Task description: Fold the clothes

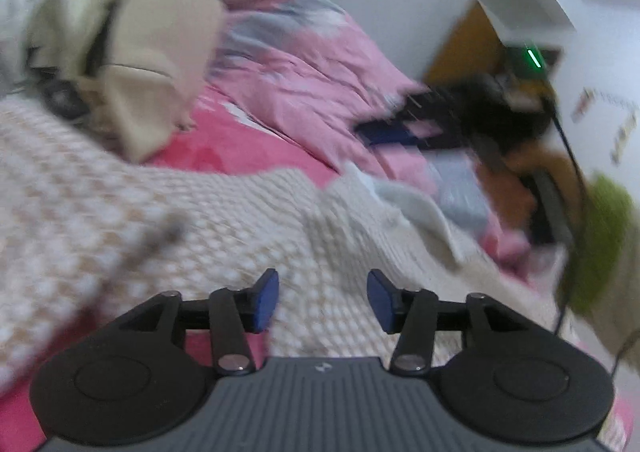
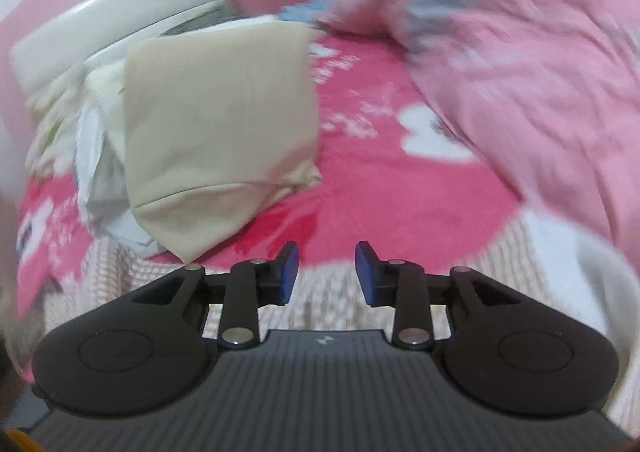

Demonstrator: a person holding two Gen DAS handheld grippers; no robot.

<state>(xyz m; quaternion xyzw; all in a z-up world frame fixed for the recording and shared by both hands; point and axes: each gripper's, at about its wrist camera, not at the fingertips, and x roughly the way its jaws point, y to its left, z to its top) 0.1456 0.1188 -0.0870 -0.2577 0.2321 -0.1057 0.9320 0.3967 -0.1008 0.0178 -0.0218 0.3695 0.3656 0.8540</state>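
A cream and pale-pink knitted garment (image 1: 180,220) lies spread on the pink bed, just under my left gripper (image 1: 323,302), which is open and empty above it. In the right wrist view my right gripper (image 2: 327,274) is open and empty over the near edge of the same knit (image 2: 328,304). A folded beige garment (image 2: 220,112) rests on a heap of pale clothes to the left; it also shows in the left wrist view (image 1: 160,52). My right gripper (image 1: 452,120) appears blurred at the right of the left wrist view.
A pink bedsheet (image 2: 380,180) covers the bed. A crumpled pink and grey duvet (image 2: 520,72) fills the right side. A white curved headboard (image 2: 100,20) runs behind the clothes heap. A lime-green sleeve (image 1: 600,232) shows at the right edge.
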